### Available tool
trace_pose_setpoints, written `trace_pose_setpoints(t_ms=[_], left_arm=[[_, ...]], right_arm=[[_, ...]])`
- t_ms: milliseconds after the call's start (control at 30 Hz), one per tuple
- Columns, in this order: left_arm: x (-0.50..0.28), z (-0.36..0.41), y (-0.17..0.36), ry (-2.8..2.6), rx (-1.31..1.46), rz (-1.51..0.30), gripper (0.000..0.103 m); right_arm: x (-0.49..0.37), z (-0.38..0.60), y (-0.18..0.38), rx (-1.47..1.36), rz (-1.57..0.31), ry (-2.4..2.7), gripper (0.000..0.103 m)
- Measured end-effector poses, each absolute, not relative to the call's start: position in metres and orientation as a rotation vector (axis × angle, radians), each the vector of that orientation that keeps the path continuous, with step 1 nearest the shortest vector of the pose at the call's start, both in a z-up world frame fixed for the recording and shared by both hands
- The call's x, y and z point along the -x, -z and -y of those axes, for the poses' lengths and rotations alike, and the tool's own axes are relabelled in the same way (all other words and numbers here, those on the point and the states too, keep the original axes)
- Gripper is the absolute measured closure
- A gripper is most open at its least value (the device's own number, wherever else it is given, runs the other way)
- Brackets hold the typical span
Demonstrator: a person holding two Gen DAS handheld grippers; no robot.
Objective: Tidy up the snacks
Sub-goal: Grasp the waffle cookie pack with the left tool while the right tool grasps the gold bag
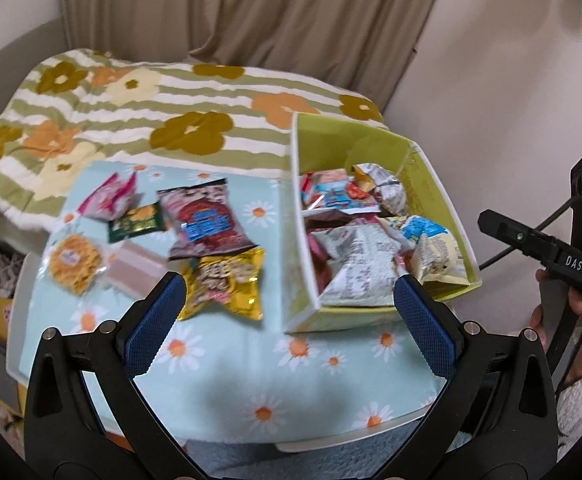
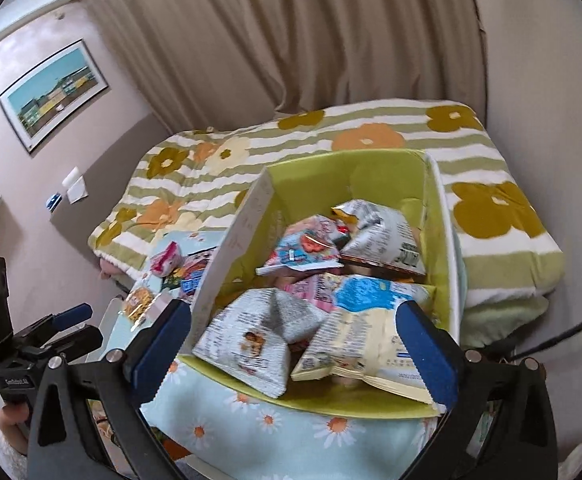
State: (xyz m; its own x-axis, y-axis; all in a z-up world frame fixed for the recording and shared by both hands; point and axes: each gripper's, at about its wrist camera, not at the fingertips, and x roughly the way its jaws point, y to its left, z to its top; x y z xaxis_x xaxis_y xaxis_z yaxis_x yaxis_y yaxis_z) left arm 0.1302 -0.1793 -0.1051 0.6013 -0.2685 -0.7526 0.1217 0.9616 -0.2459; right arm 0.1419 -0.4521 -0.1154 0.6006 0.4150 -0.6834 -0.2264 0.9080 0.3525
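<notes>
A lime-green box (image 1: pixel 431 184) (image 2: pixel 441 216) stands on the right of a table with a daisy cloth (image 1: pixel 231 364), holding several snack bags. Loose snacks lie left of it: a gold bag (image 1: pixel 227 284), a maroon bag (image 1: pixel 207 224), a pink bag (image 1: pixel 109 198), a dark green packet (image 1: pixel 137 222) and a round noodle snack (image 1: pixel 76 263). My left gripper (image 1: pixel 289 312) is open and empty, above the cloth near the gold bag and the box's front corner. My right gripper (image 2: pixel 295 340) is open and empty, over the box's front, above a white bag (image 2: pixel 251 340) and a yellow-blue bag (image 2: pixel 371 332).
A bed with a green-striped flower blanket (image 1: pixel 171 120) lies behind the table, with beige curtains (image 2: pixel 291 40) beyond. The right gripper's body shows at the right edge of the left wrist view (image 1: pixel 563 256). A framed picture (image 2: pixel 51 92) hangs on the left wall.
</notes>
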Motion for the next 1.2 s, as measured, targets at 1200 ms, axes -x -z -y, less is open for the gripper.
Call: trace_pose_setpoints(t_ms=[1200], left_arm=[[-0.185, -0.064, 0.17, 0.198, 0.219, -1.059, 0.0]], right_arm=[[-0.128, 0.24, 0.141, -0.345, -0.88, -0.259, 0.001]])
